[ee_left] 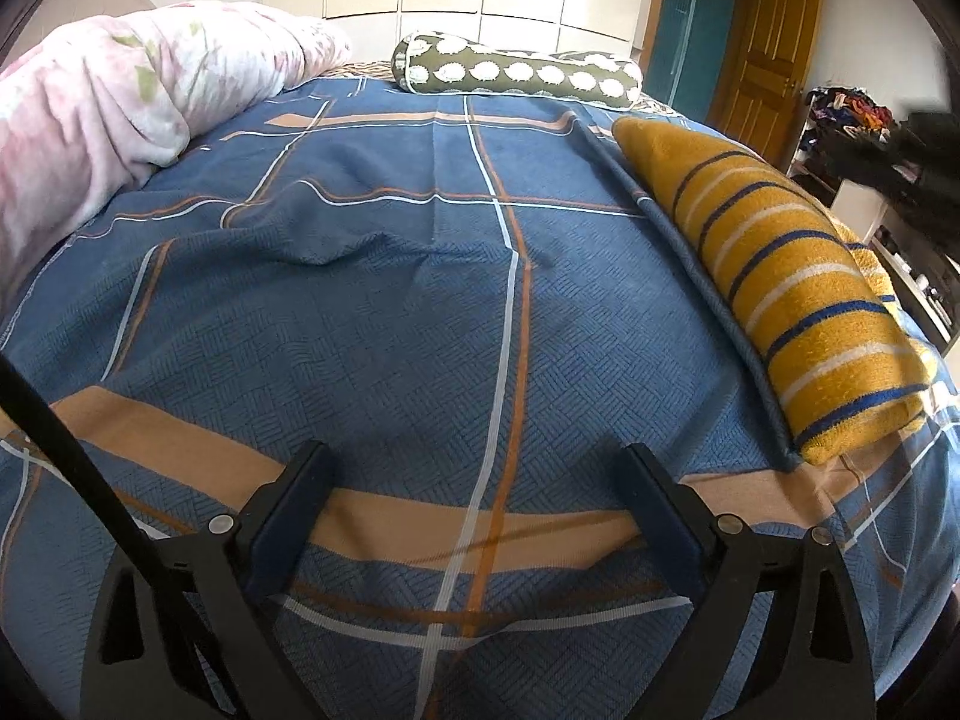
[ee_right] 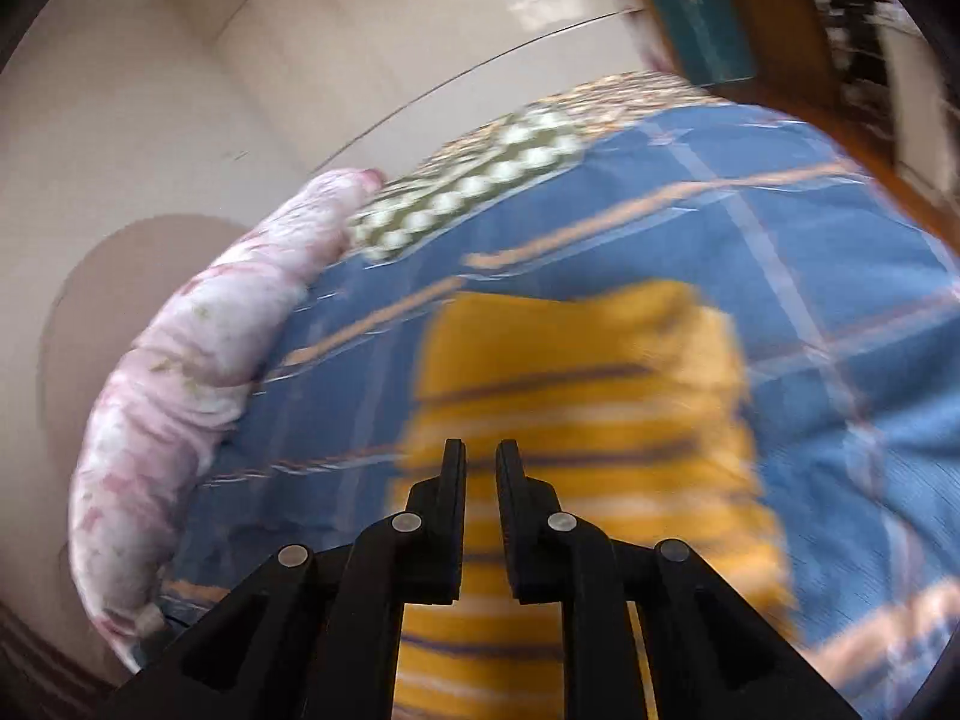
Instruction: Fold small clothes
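Observation:
A folded yellow garment with blue and white stripes (ee_left: pixel 798 294) lies on the right side of the blue plaid bedspread (ee_left: pixel 384 312). My left gripper (ee_left: pixel 477 456) is open and empty, low over the bedspread near its front edge, left of the garment. In the right wrist view the same garment (ee_right: pixel 576 372) lies just ahead of and below my right gripper (ee_right: pixel 480 450). Its jaws stand nearly closed with a narrow gap and hold nothing. That view is blurred by motion.
A pink floral quilt (ee_left: pixel 108 114) is bunched along the left of the bed. A green bolster with white hedgehogs (ee_left: pixel 516 69) lies at the far end. White wardrobes, a wooden door (ee_left: pixel 774 54) and cluttered shelves (ee_left: pixel 852 114) stand beyond.

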Motion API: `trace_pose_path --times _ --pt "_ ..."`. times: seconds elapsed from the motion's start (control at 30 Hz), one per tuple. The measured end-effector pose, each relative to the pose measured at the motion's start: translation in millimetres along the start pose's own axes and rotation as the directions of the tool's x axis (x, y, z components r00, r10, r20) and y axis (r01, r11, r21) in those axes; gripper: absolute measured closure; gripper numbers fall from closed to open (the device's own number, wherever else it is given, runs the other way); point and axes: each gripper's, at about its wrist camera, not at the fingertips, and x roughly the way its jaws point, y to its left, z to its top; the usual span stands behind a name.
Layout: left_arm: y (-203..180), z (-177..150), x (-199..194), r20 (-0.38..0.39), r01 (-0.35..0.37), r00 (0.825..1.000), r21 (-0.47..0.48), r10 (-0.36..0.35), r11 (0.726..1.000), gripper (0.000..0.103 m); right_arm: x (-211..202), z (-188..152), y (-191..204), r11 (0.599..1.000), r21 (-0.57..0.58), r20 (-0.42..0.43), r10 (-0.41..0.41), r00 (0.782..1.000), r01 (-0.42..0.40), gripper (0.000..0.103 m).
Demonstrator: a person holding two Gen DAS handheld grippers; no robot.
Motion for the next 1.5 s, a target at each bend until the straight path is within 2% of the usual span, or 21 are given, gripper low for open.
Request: trace_pose_path --times 0.07,0.17,0.23,0.37,0.4,0.47,0.57,0.63,0.87,0.97,1.03,1.1,1.17,1.27,1.33,1.37,1.43,1.5 --pt "0.3 -0.4 -0.4 0.003 0.004 1.0 -0.002 -0.004 1.0 0.008 37.5 10.0 5.3 0.998 0.014 -0.081 0.067 0.994 -0.066 0.09" --pt "0.9 -1.1 -0.7 0.006 0.007 1.0 -0.003 -0.007 1.0 0.008 89.6 4.3 -11.8 0.976 0.134 -0.221 0.197 0.955 -0.17 0.092" --pt "1.9 -1.2 -0.8 0.007 0.01 1.0 -0.004 -0.009 1.0 0.008 100.2 -5.9 -26.3 0.958 0.208 -0.23 0.243 0.942 -0.196 0.098" --pt "2.3 -1.4 -0.5 0.007 0.01 1.0 -0.005 -0.01 1.0 0.008 70.7 -15.4 -27.1 0.957 0.169 -0.185 0.264 0.947 -0.234 0.096" --pt "2.4 -1.3 -0.5 0.008 0.01 1.0 -0.005 -0.01 1.0 0.008 60.6 -17.7 -22.5 0.956 0.144 -0.181 0.28 0.943 -0.256 0.092" --pt "2.4 -1.3 -0.3 0.006 0.01 1.0 -0.004 -0.01 1.0 0.008 52.7 -21.2 -13.8 0.948 0.115 -0.208 0.314 0.926 -0.295 0.092" --pt "2.4 -1.3 -0.3 0.005 0.008 1.0 -0.002 -0.008 1.0 0.008 59.3 -42.1 -9.2 0.951 0.083 -0.293 0.31 0.904 -0.298 0.092" --pt "2.0 -1.3 -0.4 0.006 0.009 1.0 -0.003 -0.009 1.0 0.008 60.6 -60.1 -13.5 0.946 0.105 -0.325 0.325 0.888 -0.307 0.093" --pt "2.0 -1.3 -0.4 0.006 0.007 1.0 -0.003 -0.007 1.0 0.008 12.1 -117.1 -36.6 0.932 0.144 -0.336 0.363 0.869 -0.334 0.093" --pt "1.8 -1.5 -0.8 0.006 0.004 1.0 0.0 -0.004 1.0 0.008 -13.0 -130.3 -46.0 0.947 0.124 -0.331 0.322 0.887 -0.297 0.088" --pt "0.9 -1.8 -1.6 0.008 -0.002 1.0 0.002 0.002 1.0 0.008 -34.9 -123.2 -44.5 0.943 0.092 -0.275 0.332 0.902 -0.318 0.088" --pt "0.3 -1.7 -2.0 0.007 -0.004 1.0 0.003 0.004 1.0 0.008 -54.2 -102.3 -40.7 0.948 0.063 -0.187 0.319 0.929 -0.312 0.088" --pt "0.2 -1.7 -1.9 0.007 -0.003 1.0 0.003 0.003 1.0 0.008 -62.9 -77.1 -40.9 0.964 0.042 -0.095 0.265 0.96 -0.262 0.086" --pt "0.4 -1.8 -1.9 0.008 -0.003 1.0 0.003 0.003 1.0 0.008 -48.2 -45.2 -48.7 0.995 0.006 -0.021 0.096 0.995 -0.096 0.085" --pt "0.4 -2.0 -2.2 0.009 0.002 1.0 0.0 -0.002 1.0 0.008 -25.0 -32.5 -65.5 0.999 0.006 -0.022 -0.049 0.999 0.049 0.085" --pt "0.5 -2.2 -2.3 0.01 0.004 1.0 -0.001 -0.004 1.0 0.008 -16.6 -29.9 -76.5 0.995 0.02 -0.035 -0.094 0.995 0.095 0.086" --pt "0.9 -3.3 -3.1 0.014 0.012 1.0 -0.004 -0.012 1.0 0.008 -10.3 -30.3 -102.1 0.989 0.104 -0.036 -0.107 0.994 0.11 0.103" --pt "2.9 -4.5 -4.1 0.02 0.023 1.0 -0.009 -0.023 1.0 0.008 -29.0 -34.9 -103.9 0.984 0.135 0.017 -0.119 0.993 0.116 0.103"
